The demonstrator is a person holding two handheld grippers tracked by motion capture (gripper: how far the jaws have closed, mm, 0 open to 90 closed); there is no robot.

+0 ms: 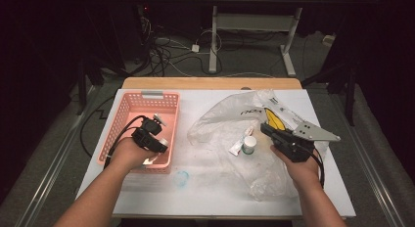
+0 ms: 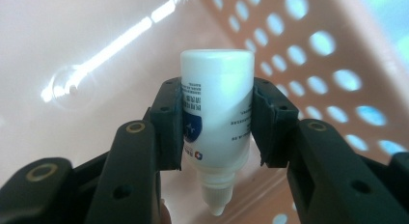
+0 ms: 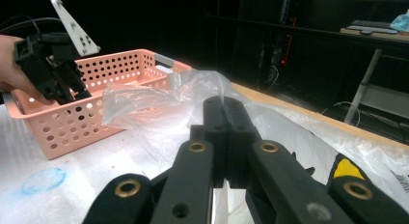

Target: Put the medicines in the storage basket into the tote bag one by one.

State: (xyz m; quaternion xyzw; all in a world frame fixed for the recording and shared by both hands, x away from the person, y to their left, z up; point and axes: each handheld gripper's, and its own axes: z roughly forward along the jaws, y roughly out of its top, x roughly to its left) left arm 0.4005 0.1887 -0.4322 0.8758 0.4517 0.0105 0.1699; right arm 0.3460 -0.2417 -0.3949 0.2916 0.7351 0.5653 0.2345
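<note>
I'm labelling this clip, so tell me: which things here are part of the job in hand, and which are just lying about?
In the job:
- small white plastic dropper bottle, clamped in the left gripper
- pink perforated plastic basket, which that gripper reaches into
- crumpled clear plastic bag, pinched by the right gripper

Lying about:
- small green-and-white bottle on the bag
- white tube beside it
- yellow packet

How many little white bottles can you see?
2. One white bottle is between the left gripper's fingers, inside the pink basket. Another bottle stands on the plastic bag. More may hide under the bag.
</note>
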